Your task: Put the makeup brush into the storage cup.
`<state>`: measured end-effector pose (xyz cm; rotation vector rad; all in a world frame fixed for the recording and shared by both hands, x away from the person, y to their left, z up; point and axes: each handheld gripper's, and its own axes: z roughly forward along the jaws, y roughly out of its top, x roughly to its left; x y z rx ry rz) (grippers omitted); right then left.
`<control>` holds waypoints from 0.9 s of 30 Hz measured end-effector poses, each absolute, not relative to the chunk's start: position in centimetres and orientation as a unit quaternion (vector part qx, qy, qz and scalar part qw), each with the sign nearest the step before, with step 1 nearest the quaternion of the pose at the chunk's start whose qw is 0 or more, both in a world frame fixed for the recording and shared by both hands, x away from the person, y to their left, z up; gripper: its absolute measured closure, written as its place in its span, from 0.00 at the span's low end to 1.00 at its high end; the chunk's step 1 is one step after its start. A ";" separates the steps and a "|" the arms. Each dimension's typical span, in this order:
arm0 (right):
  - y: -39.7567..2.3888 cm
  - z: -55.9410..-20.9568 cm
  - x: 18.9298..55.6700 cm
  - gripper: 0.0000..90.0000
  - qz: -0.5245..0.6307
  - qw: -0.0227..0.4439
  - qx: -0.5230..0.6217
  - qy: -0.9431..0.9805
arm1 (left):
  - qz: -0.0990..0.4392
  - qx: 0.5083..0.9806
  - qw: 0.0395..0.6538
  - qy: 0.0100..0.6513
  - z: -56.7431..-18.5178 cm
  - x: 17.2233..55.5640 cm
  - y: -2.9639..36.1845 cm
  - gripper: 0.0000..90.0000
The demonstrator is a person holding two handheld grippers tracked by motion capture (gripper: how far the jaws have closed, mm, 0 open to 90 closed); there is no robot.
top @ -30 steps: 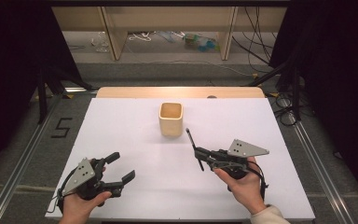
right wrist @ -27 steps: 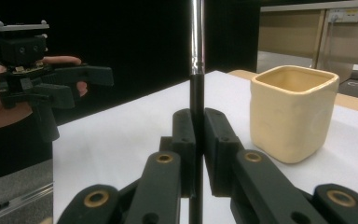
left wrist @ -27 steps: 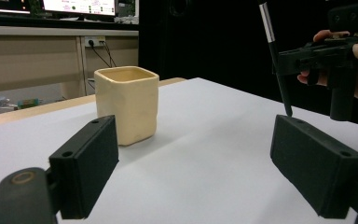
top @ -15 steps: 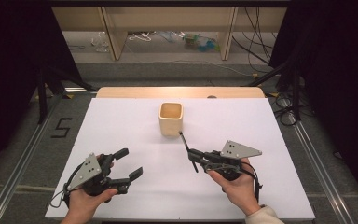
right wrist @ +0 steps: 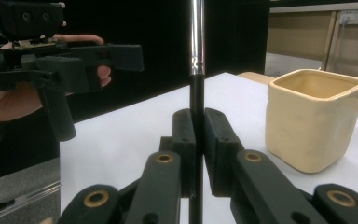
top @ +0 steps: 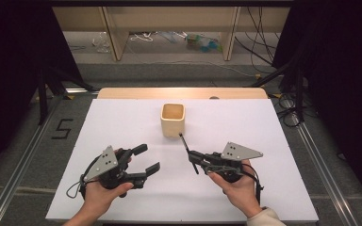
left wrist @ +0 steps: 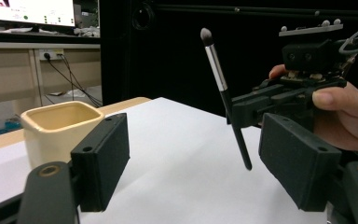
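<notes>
The high view looks forward and down from above the near edge of the white tabletop point(top: 122, 122), taking in the whole board and the shelving beyond. The left gripper view sits low, just behind its own fingers point(left wrist: 103, 158), facing level across the tabletop; the right gripper view does likewise from the opposite side. All three share the cream cup point(top: 173, 120), and each gripper view catches the other hand's gripper.
</notes>
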<state>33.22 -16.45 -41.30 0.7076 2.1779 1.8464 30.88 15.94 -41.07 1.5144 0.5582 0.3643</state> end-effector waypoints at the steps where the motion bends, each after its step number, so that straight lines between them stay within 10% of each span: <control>1: -16.5 -41.3 33.2 0.94 0.624 0.099 0.239 0.737 | 0.161 0.674 0.676 0.249 -41.0 31.0 15.7 0.27; 27: -15.9 -41.4 33.1 0.94 0.624 0.098 0.234 0.739 | 0.103 0.672 0.694 0.239 -39.8 32.7 11.1 0.44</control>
